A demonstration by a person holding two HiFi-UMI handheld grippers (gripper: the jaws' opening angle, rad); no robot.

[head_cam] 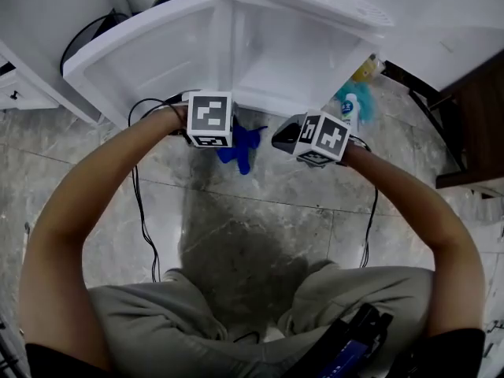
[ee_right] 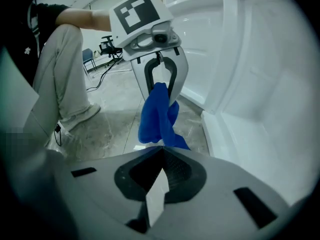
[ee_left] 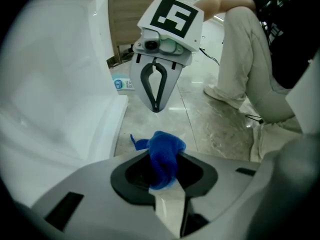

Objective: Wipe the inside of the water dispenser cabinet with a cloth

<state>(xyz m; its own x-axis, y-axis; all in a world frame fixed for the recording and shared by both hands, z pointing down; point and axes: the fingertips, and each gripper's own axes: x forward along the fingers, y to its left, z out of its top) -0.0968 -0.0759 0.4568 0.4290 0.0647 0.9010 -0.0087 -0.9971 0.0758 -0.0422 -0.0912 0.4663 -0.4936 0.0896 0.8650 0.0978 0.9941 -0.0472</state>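
The blue cloth (head_cam: pixel 240 148) hangs bunched from my left gripper (head_cam: pixel 228 143), just in front of the open white cabinet (head_cam: pixel 260 46). In the left gripper view the cloth (ee_left: pixel 162 156) sits pinched between the jaws of my left gripper (ee_left: pixel 162 170). My right gripper (head_cam: pixel 285 136) hovers close to the right of the cloth, its jaws shut on nothing. Seen from the right gripper view, the cloth (ee_right: pixel 157 116) dangles from the left gripper (ee_right: pixel 161 101), and its lowest corner hangs just beyond my right gripper (ee_right: pixel 161 151). The cabinet's white inner wall (ee_right: pixel 260 99) fills the right side.
The cabinet's door (head_cam: pixel 134 53) swings open to the left. A bottle with a teal cloth (head_cam: pixel 350 110) stands on the floor at the cabinet's right corner. A black cable (head_cam: pixel 146 211) trails over the marble floor. Dark wooden furniture (head_cam: pixel 472 124) stands at the right, white drawers (head_cam: pixel 16 93) at the left.
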